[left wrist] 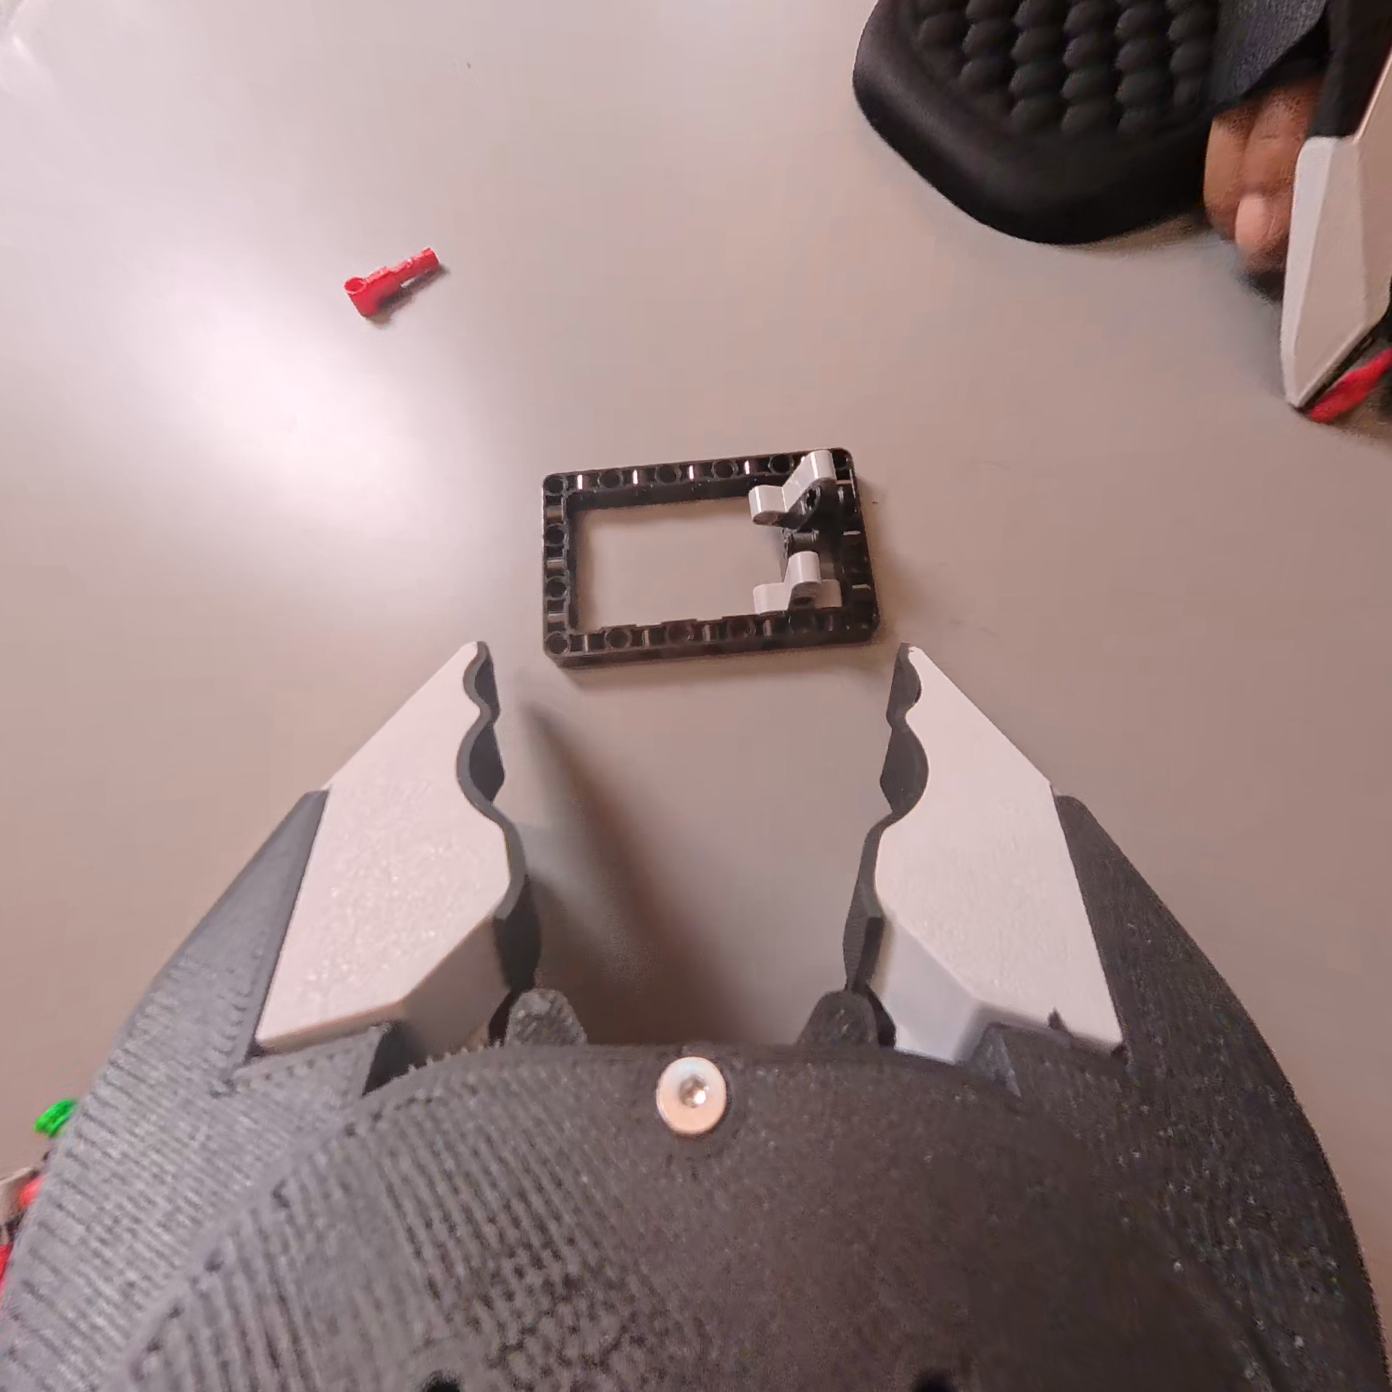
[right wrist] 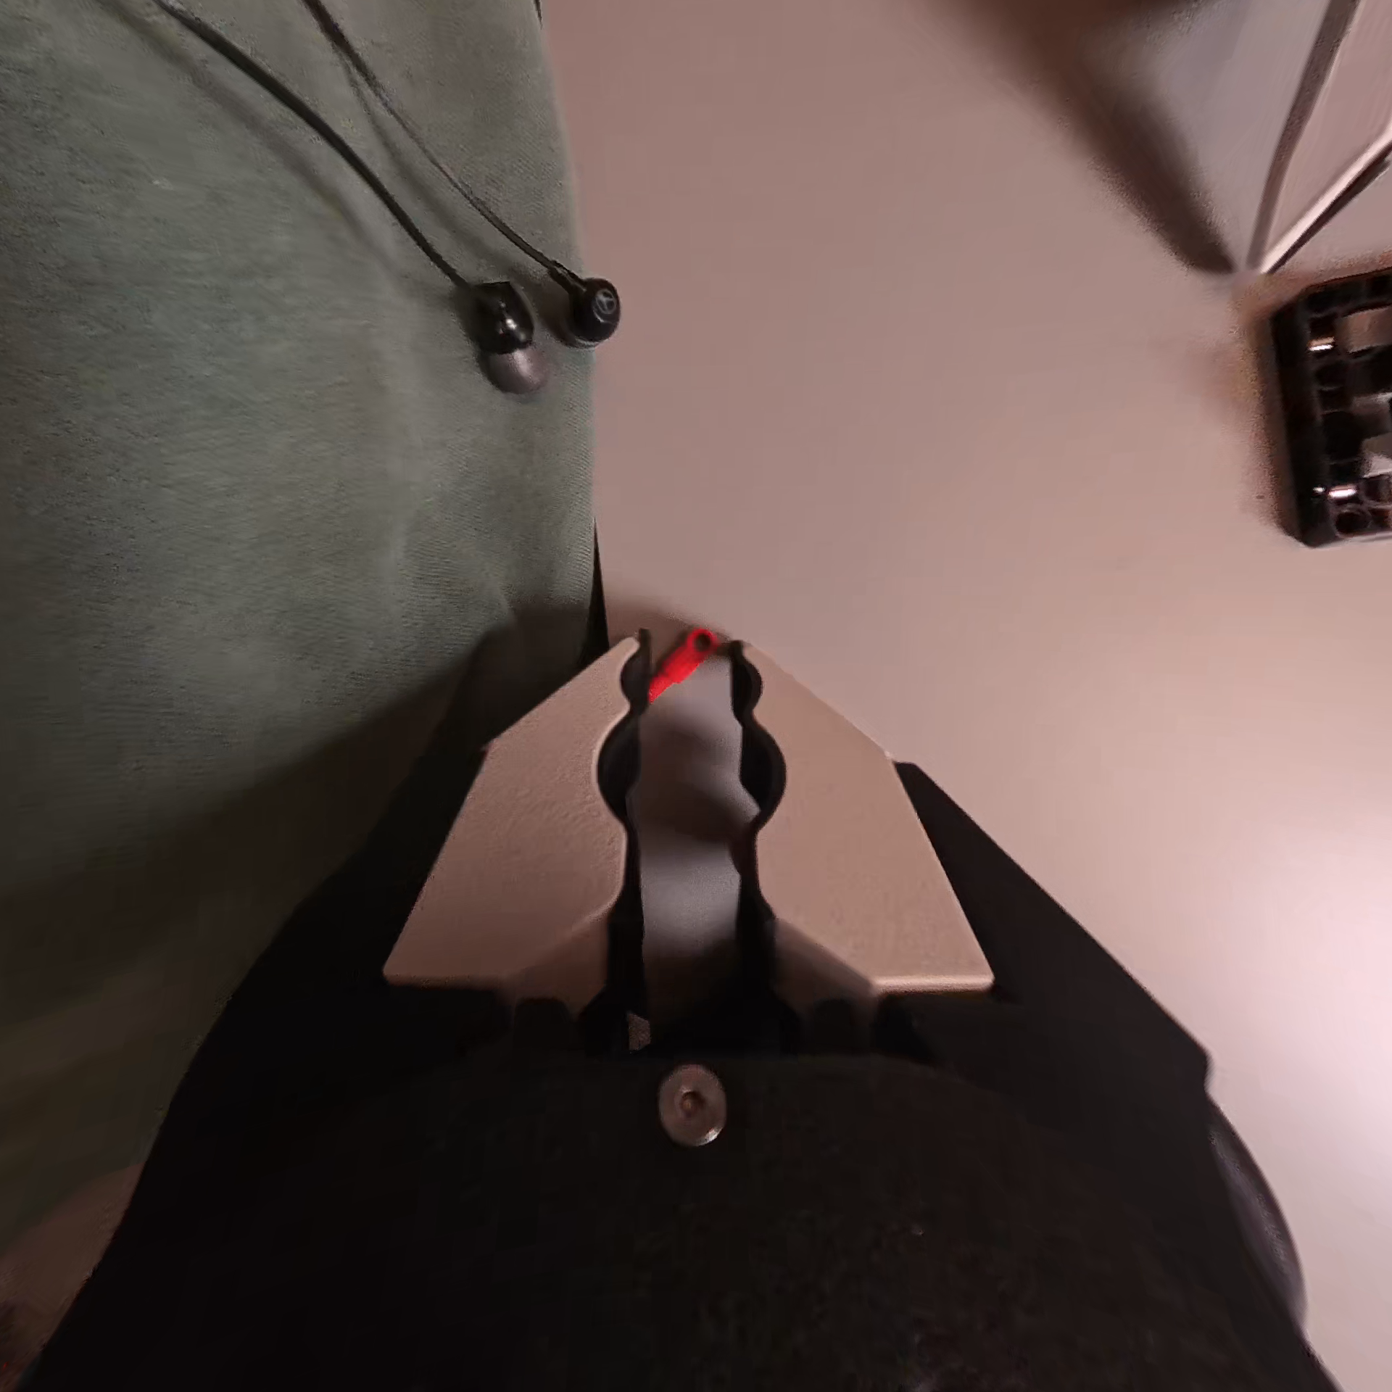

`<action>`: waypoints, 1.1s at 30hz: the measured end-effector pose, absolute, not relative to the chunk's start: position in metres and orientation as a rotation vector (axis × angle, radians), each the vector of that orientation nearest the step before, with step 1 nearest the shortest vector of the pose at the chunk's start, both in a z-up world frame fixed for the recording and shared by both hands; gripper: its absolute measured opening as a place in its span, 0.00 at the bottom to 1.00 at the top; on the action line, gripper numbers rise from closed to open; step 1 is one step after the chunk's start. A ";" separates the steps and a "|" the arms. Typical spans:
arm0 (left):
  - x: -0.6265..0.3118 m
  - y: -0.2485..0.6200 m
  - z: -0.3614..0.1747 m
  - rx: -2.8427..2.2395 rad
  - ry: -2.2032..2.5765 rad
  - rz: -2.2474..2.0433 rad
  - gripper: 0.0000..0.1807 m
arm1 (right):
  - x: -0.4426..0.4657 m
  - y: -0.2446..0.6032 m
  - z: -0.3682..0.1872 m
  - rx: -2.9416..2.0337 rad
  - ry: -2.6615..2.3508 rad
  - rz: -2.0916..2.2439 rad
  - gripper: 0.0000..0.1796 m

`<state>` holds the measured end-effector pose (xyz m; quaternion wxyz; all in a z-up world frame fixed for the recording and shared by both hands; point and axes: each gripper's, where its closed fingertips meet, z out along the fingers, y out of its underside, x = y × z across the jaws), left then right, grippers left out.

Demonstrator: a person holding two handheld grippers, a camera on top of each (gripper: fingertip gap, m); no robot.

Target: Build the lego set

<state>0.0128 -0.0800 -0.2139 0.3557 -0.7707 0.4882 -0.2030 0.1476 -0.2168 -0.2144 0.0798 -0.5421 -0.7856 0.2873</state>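
A black rectangular lego frame [left wrist: 556,557] lies flat on the grey table [left wrist: 753,226]. Two light grey connectors [left wrist: 797,497] sit on its right end. My left gripper [left wrist: 693,663] is open and empty, with its tips just short of the frame's near edge. A loose red pin [left wrist: 392,280] lies on the table to the far left. My right gripper [right wrist: 687,648] is shut on a small red pin [right wrist: 678,669] at its tips, held above the table near the person's body. It also shows at the right edge of the left wrist view [left wrist: 1326,286]. The frame's end shows in the right wrist view [right wrist: 1333,414].
A person's hand [left wrist: 1258,188] and a black knobbly pad [left wrist: 1054,98] are at the top right. A green shirt [right wrist: 264,452] with dangling earphones [right wrist: 542,324] fills the left of the right wrist view. Green [left wrist: 53,1116] and red loose pieces lie at the bottom left.
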 end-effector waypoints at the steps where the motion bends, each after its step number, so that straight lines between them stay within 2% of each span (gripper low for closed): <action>1: 0.011 -0.081 -0.211 -1.986 1.252 -0.535 0.57 | 0.146 -0.216 -0.216 -1.618 -2.356 0.834 0.04; 5: 0.006 -0.080 -0.190 -1.940 1.176 -0.584 0.55 | 0.137 -0.185 -0.216 -1.551 -2.348 0.736 0.03; 7: 0.007 -0.079 -0.179 -1.902 1.134 -0.619 0.53 | 0.122 -0.150 -0.210 -1.448 -2.280 0.647 0.03; 10: 0.010 -0.077 -0.174 -1.876 1.107 -0.628 0.52 | 0.090 -0.074 -0.199 -1.573 -1.971 0.538 0.03; 14: 0.016 -0.076 -0.181 -1.883 1.116 -0.589 0.52 | 0.075 -0.008 -0.203 -1.937 -1.508 0.648 0.04; 19: 0.020 -0.077 -0.192 -1.904 1.160 -0.528 0.51 | 0.089 -0.010 -0.204 -2.140 -1.364 0.876 0.12; 22: 0.020 -0.076 -0.197 -1.923 1.165 -0.537 0.51 | 0.103 -0.018 -0.199 -2.024 -1.567 0.880 0.13; 28: 0.032 -0.078 -0.204 -1.936 1.201 -0.559 0.52 | 0.099 -0.002 -0.198 -1.296 -2.231 0.444 0.10; 33: 0.033 -0.079 -0.210 -1.944 1.227 -0.522 0.52 | 0.088 -0.017 -0.203 -1.054 -2.612 0.536 0.15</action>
